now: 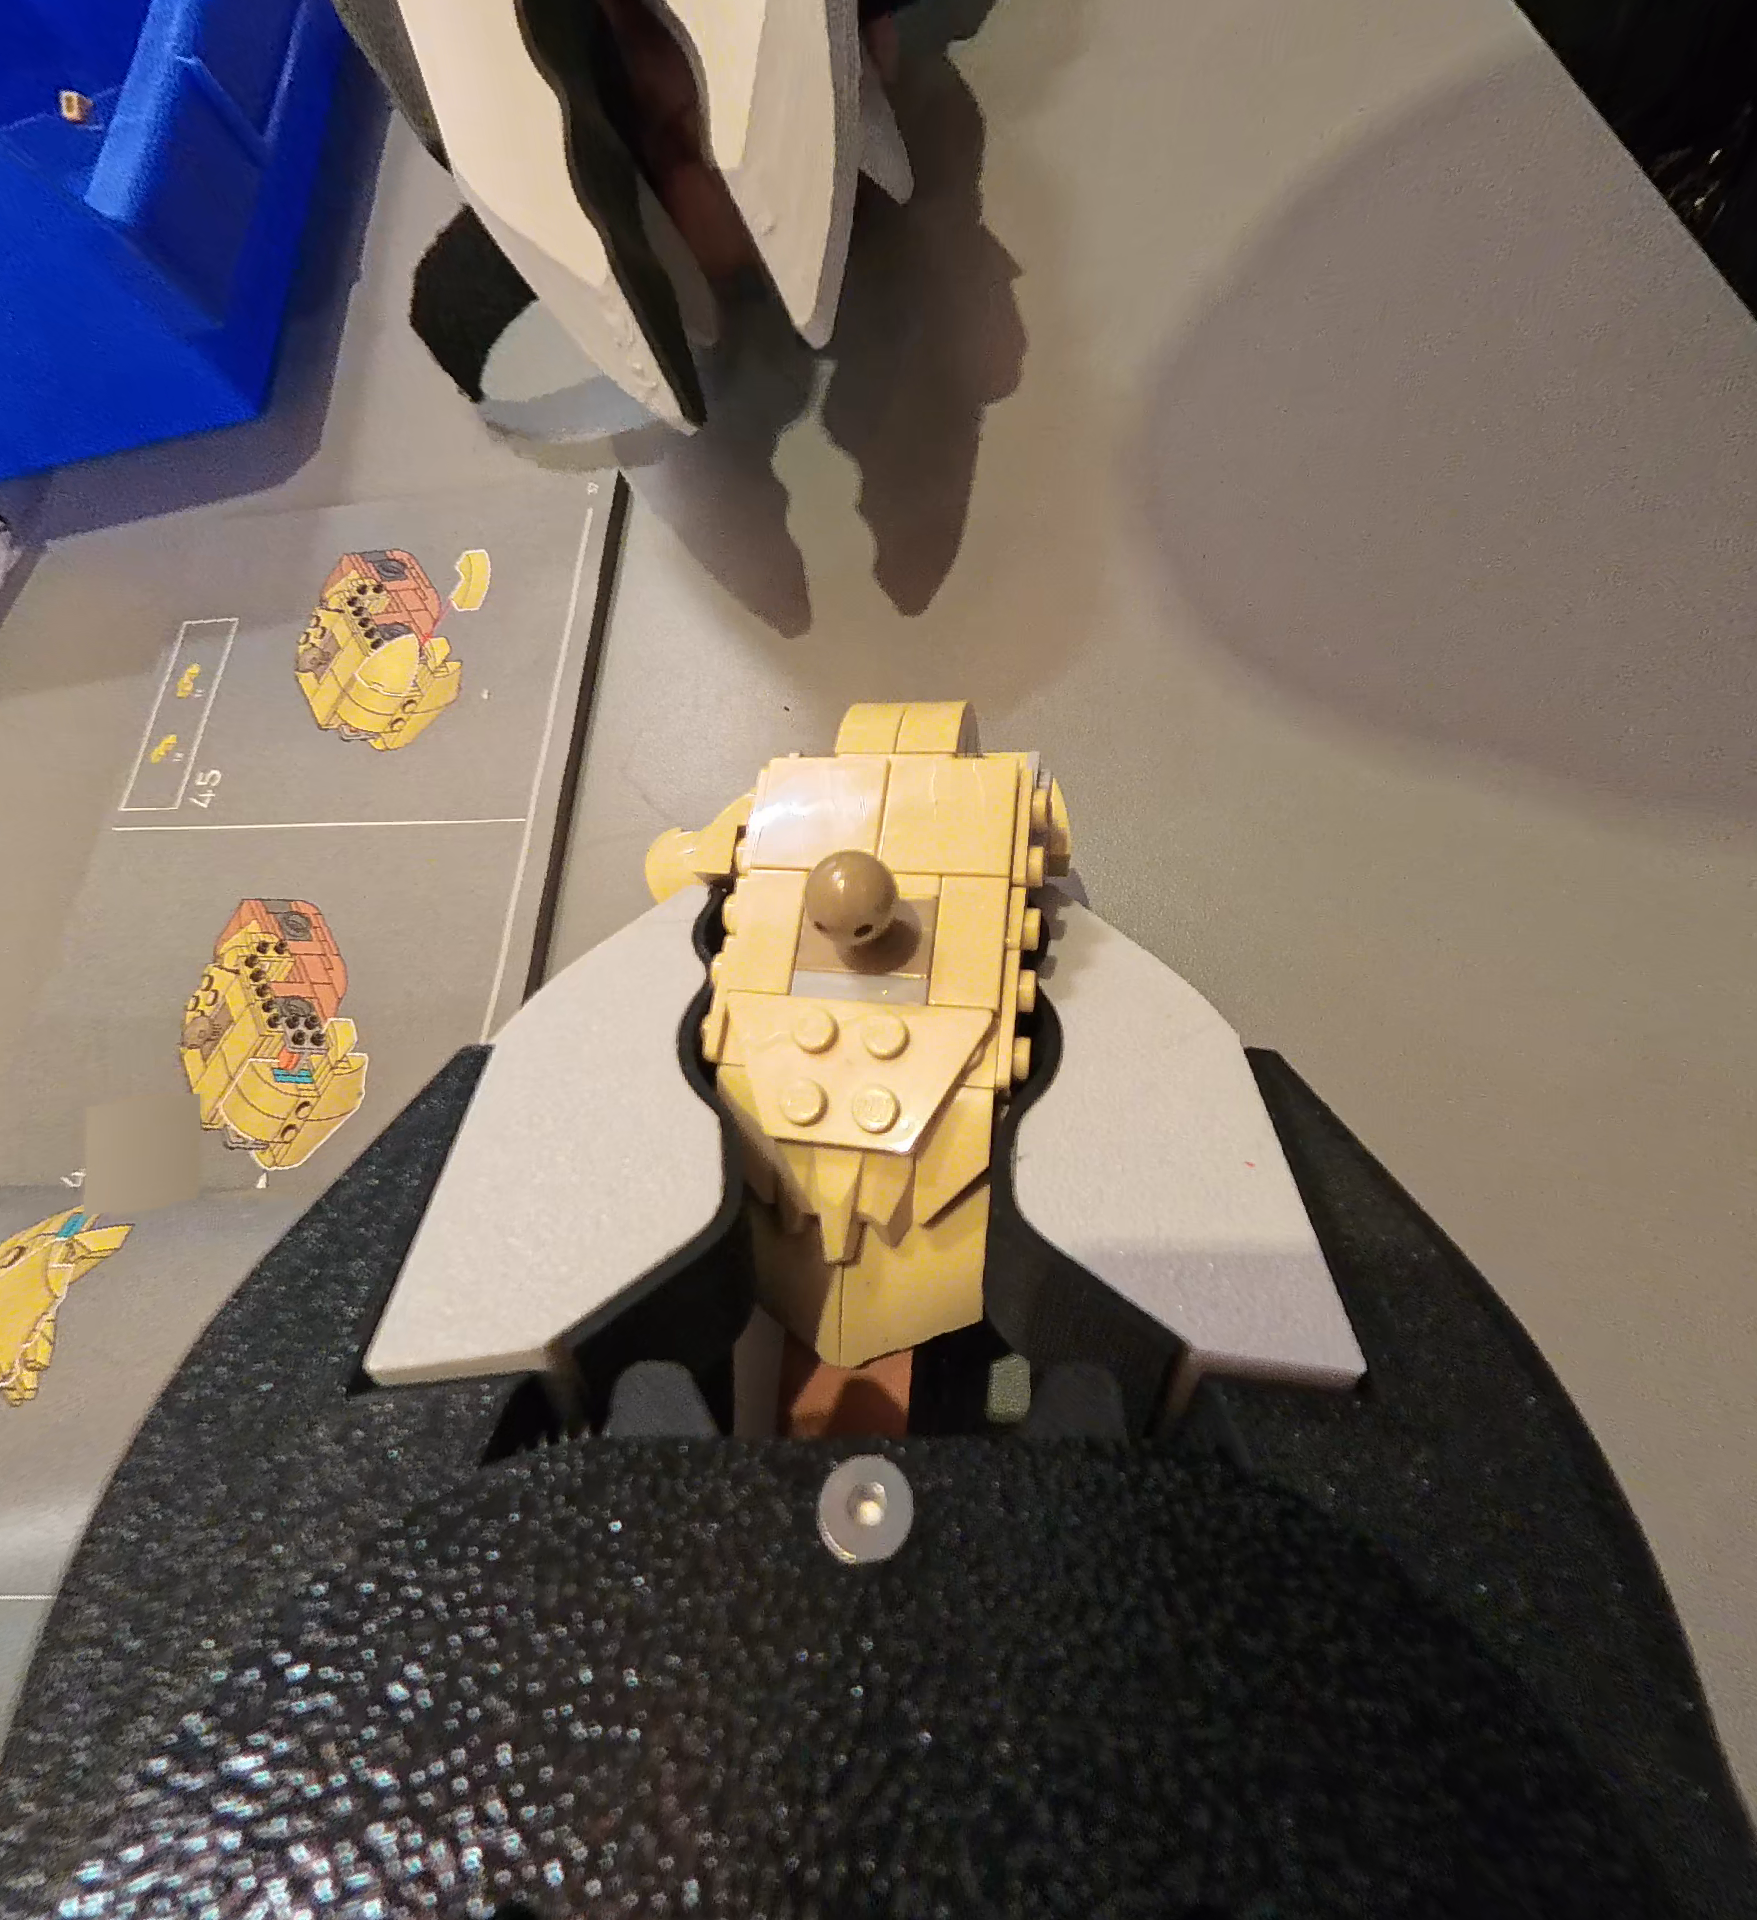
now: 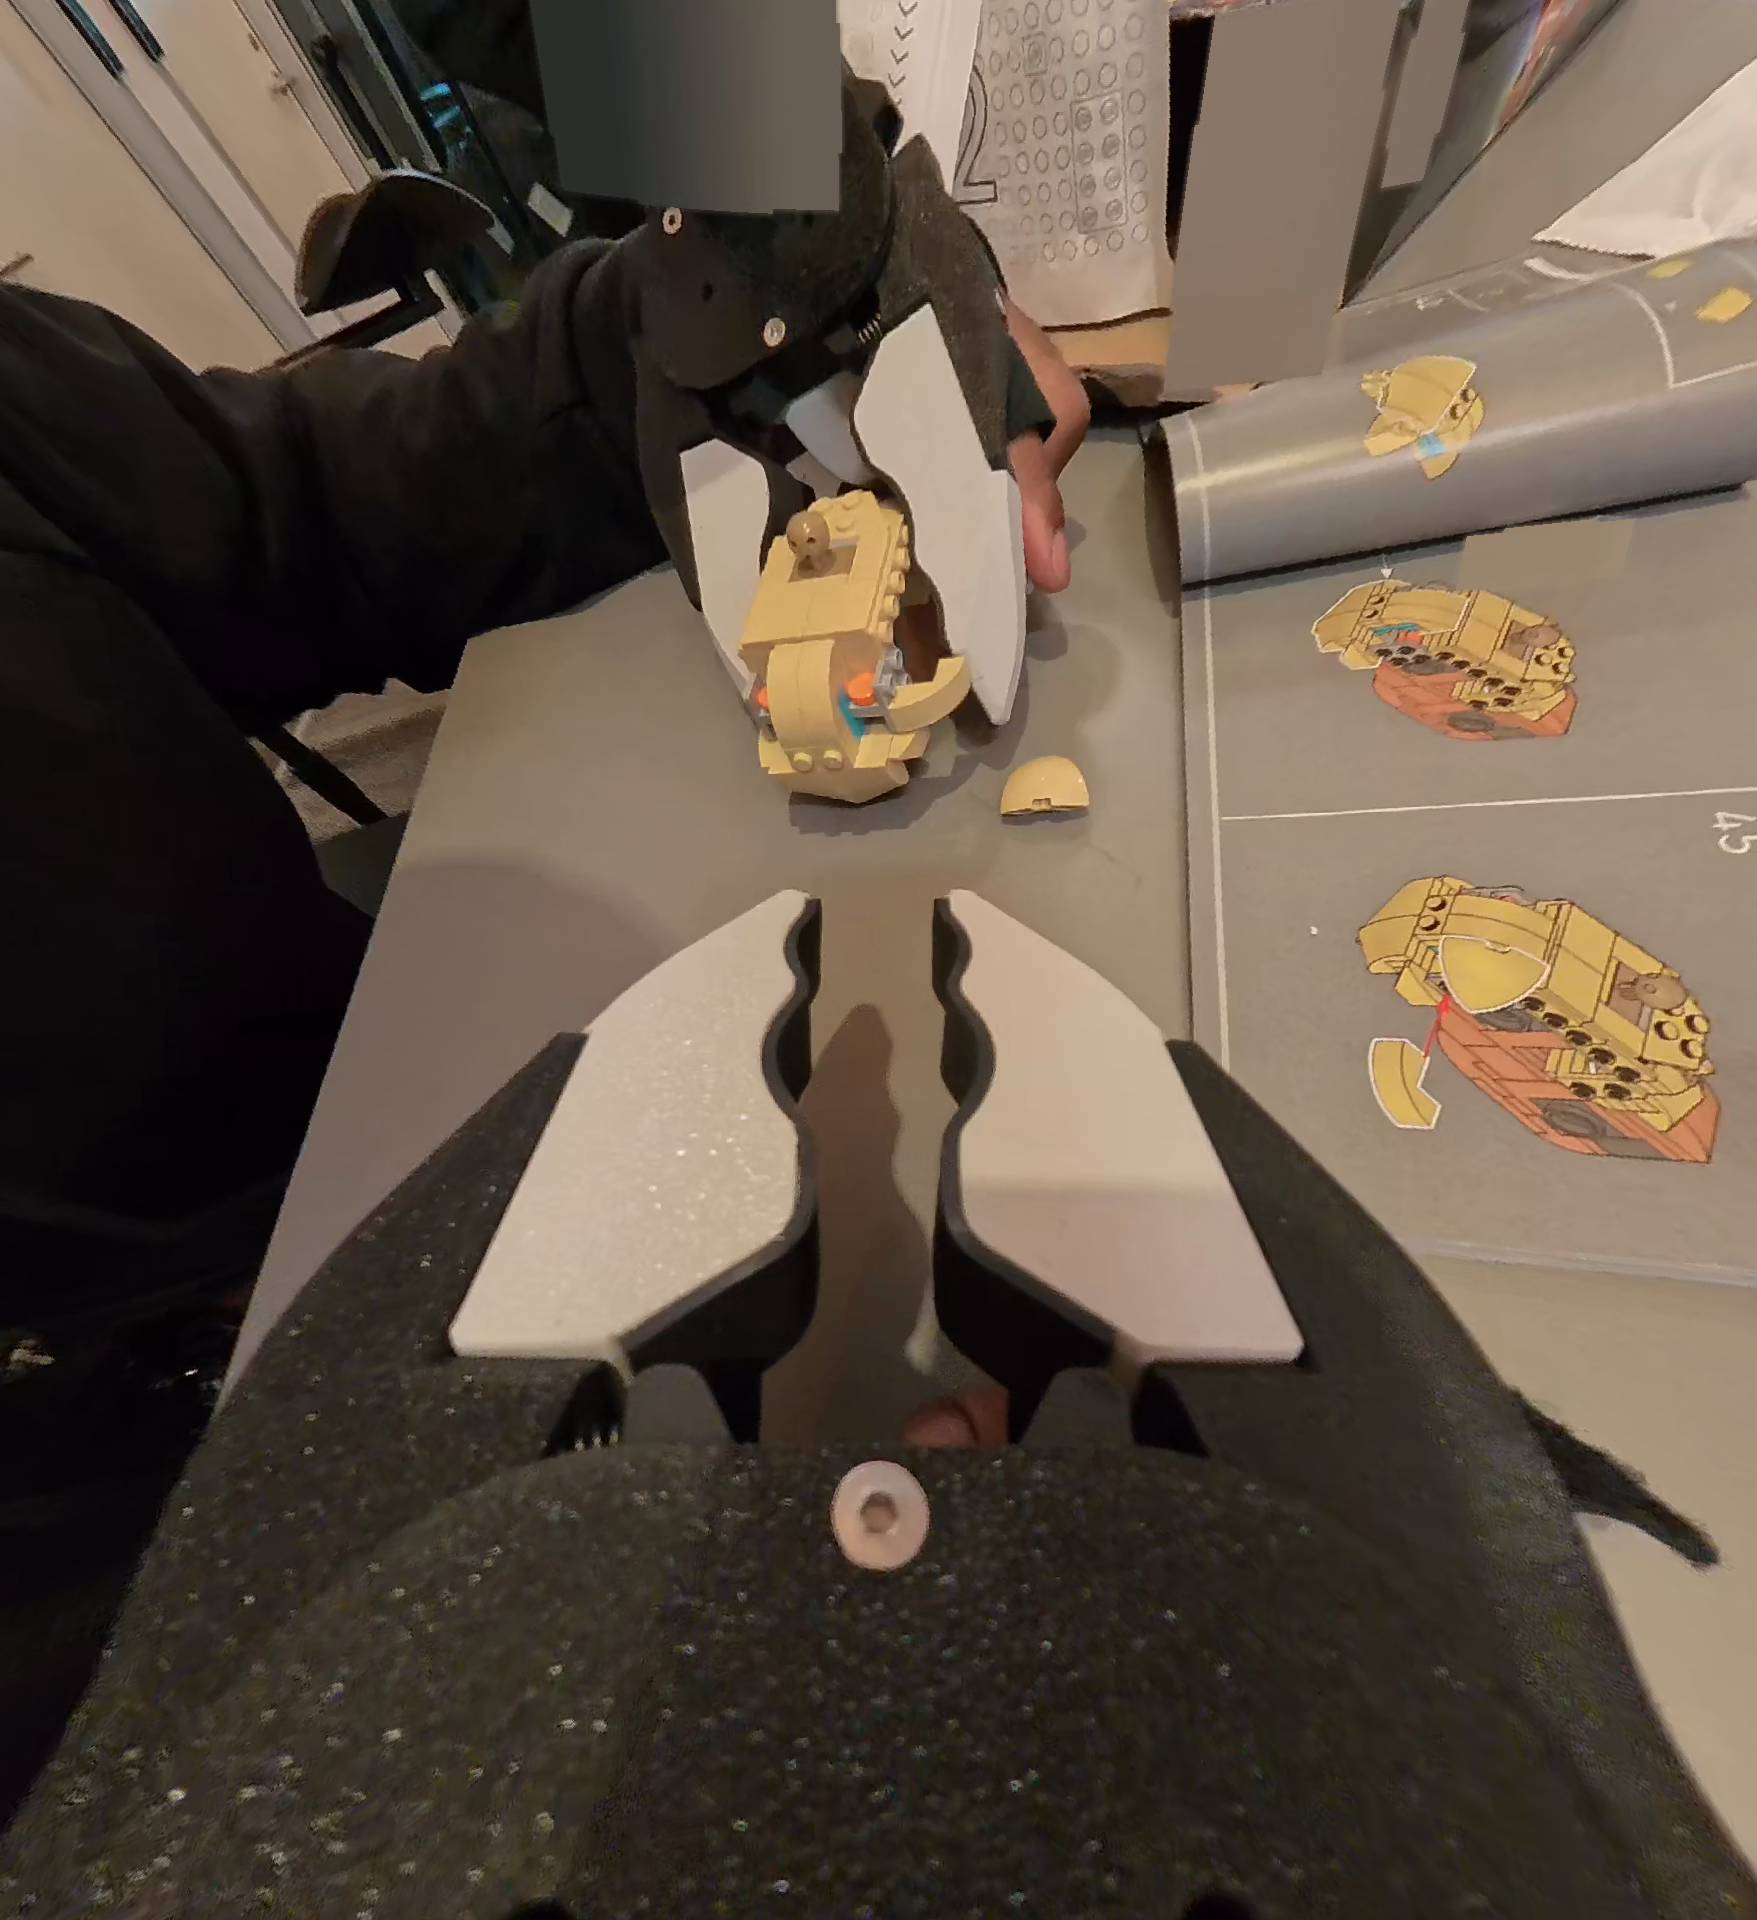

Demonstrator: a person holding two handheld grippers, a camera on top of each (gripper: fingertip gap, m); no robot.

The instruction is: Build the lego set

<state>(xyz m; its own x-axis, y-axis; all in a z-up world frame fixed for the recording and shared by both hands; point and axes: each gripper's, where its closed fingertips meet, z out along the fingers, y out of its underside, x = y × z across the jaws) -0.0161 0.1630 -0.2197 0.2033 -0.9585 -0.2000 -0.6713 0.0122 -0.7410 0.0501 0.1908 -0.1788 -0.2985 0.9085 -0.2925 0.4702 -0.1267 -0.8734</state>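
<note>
My left tongs [image 1: 879, 935] clamp the tan brick model [image 1: 884, 997] over the table [image 1: 1373, 520]; my right tongs [image 2: 879, 925] hang apart, empty. Squeezing harder could pop bricks loose, like the dome piece [image 2: 1045, 787] lying nearby.

blue bin [image 1: 74, 229] cut off at left edge, tan brick model [image 1: 884, 997] underside hidden by tongs

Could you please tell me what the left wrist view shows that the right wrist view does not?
Only the left wrist view shows the blue bin. Only the right wrist view shows the loose tan dome piece and the person's dark sleeve. Both show the tan brick model clamped by the left gripper, the empty right gripper and the instruction booklet.
</note>
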